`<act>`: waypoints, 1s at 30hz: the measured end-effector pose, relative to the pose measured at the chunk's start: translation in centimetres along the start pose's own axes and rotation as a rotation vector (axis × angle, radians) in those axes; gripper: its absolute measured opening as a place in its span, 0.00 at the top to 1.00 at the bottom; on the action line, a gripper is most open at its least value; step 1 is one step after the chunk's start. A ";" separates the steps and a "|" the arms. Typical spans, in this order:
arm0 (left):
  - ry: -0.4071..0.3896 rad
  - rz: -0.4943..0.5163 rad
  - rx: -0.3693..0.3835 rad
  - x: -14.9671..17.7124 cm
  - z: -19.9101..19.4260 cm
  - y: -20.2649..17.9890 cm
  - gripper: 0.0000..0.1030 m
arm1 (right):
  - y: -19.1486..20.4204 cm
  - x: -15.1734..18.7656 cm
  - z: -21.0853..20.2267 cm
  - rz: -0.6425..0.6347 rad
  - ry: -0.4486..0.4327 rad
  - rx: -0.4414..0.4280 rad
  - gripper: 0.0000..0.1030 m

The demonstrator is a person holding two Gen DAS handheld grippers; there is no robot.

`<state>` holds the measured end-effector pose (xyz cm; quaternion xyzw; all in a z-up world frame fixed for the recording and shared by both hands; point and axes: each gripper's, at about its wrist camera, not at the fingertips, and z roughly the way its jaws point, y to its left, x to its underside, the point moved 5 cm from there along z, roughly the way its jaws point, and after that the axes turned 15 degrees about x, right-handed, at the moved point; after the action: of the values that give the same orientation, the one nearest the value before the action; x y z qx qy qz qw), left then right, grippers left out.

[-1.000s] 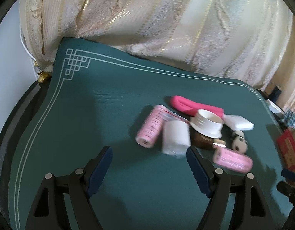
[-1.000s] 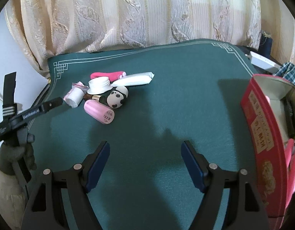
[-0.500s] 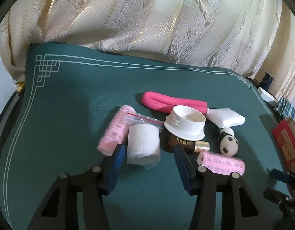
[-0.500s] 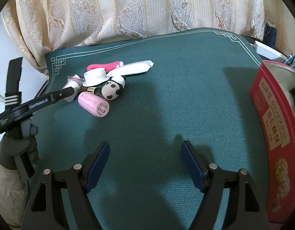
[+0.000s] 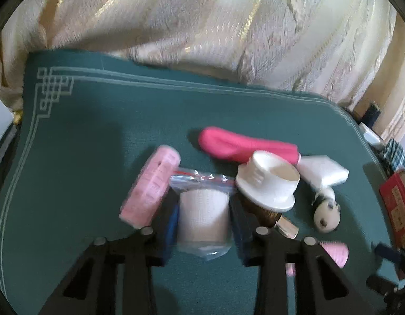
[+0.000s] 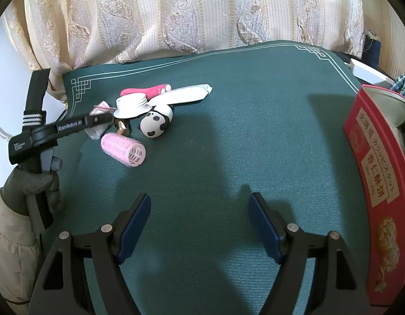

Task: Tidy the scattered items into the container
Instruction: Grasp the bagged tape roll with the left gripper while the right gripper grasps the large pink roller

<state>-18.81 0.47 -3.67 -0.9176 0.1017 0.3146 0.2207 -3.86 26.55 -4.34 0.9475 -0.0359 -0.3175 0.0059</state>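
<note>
While its jaws are closing, the left tongs (image 5: 203,225) straddle a bagged white gauze roll (image 5: 202,216) lying on the green tabletop (image 5: 84,157), blue pads at the bag's sides; whether they press yet is unclear through blur. Just beside the roll lie a pink hair roller (image 5: 151,187) and a white cap (image 5: 268,181). Well apart, the right tongs (image 6: 199,225) hover wide open, holding nothing, near the red biscuit tin (image 6: 373,173).

The right gripper (image 6: 199,227) hangs open over bare green mat (image 6: 228,144), beside the red box (image 6: 373,178).
</note>
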 end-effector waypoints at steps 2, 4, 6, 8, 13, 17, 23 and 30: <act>-0.003 -0.013 0.007 0.1 -0.3 0.2 0.63 | 0.0 0.0 0.0 -0.001 -0.002 0.003 0.23; -0.002 -0.017 0.008 0.0 -0.4 0.2 0.63 | 0.1 0.0 0.0 -0.006 -0.003 0.008 0.23; 0.000 -0.012 0.003 0.0 -0.5 0.1 0.63 | 0.2 0.0 0.0 -0.010 -0.005 0.012 0.23; 0.000 -0.010 0.004 0.1 -0.6 -0.1 0.63 | 0.2 0.0 0.0 -0.013 -0.005 0.013 0.23; -0.009 -0.021 0.023 1.3 -1.9 -0.3 0.63 | 0.2 0.0 0.0 -0.014 -0.006 0.012 0.22; -0.018 -0.032 0.041 2.8 -3.4 -0.6 0.64 | 0.2 0.0 0.0 -0.016 -0.005 0.011 0.22; -0.041 -0.042 0.061 5.0 -5.9 -1.3 0.63 | 1.1 -0.2 0.2 -0.048 0.017 0.058 0.22; -0.070 -0.048 0.064 6.6 -7.9 -1.3 0.63 | 5.6 -1.8 0.1 -0.037 0.090 -0.070 0.22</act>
<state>-8.95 -2.39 -1.76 -0.9006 0.0818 0.3378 0.2610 -5.73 21.10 -3.16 0.9606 -0.0068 -0.2758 0.0348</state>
